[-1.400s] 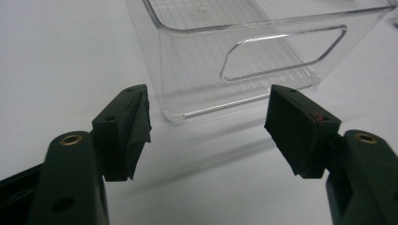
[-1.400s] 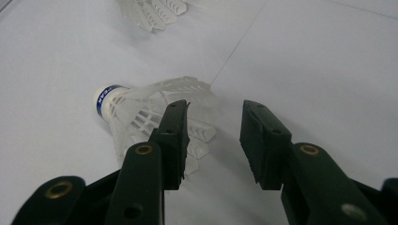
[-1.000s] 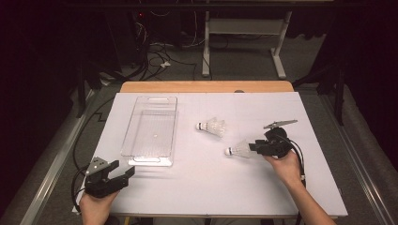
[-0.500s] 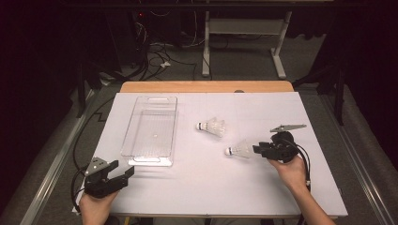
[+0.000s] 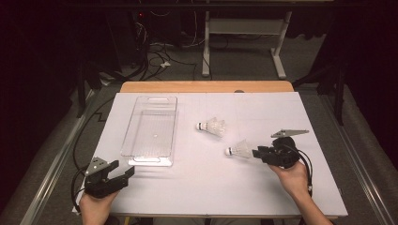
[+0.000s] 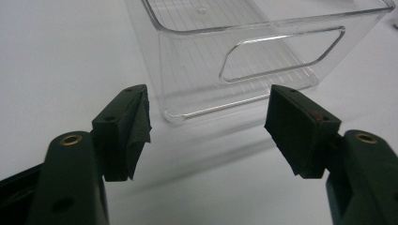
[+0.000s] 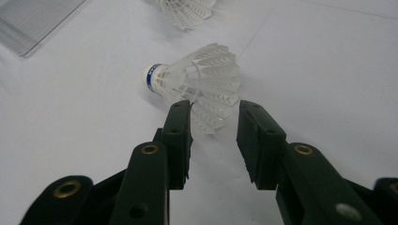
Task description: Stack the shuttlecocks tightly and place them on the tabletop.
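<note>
**Closing on a shuttlecock beside the tray**

Listing from the clear tray (image 5: 151, 126): we are narrowing the right gripper (image 7: 213, 112) onto the near shuttlecock (image 7: 197, 82), lying right of the tray; its skirt edge sits between the jaws, unpinched. A second shuttlecock (image 5: 212, 126) is lying nearer the tray. Our left gripper (image 6: 206, 119) is waiting, jaws wide apart, facing the tray's near end.

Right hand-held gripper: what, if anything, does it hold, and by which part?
Nothing yet. The right hand-held gripper has its jaws apart at the skirt edge of the nearer shuttlecock, which lies on the table.
</note>
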Demonstrator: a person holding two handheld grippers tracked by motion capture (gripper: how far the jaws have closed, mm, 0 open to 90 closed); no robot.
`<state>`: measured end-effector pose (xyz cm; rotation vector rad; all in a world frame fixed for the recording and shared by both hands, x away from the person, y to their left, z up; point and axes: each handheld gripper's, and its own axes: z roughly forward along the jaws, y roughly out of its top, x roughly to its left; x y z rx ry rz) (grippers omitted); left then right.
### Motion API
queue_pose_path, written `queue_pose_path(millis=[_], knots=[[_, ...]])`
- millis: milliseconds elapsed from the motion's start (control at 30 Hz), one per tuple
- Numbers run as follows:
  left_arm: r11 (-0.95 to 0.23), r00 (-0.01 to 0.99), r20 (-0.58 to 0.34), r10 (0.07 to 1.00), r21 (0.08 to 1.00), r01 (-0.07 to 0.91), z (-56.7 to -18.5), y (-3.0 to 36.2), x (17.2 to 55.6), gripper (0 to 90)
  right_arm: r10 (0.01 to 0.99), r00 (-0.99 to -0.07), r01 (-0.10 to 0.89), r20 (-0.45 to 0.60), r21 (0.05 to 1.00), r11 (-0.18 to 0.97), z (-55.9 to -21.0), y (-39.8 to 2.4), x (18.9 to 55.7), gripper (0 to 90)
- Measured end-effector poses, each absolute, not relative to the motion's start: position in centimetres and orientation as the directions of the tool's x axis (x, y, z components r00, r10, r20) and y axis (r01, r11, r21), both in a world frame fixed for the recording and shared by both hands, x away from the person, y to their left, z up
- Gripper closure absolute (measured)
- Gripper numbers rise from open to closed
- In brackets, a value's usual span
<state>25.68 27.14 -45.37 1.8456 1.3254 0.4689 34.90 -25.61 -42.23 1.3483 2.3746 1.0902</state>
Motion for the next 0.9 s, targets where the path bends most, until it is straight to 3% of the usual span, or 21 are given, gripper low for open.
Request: queue_pose_path(millis=[900], knots=[[-0.134,0.382,-0.146,0.912,0.776,0.616,-45.4,27.2,25.6,32.1,0.773,-0.603,0.661,0.196,0.665,0.347,-43.0,-22.8,36.1,69.1]])
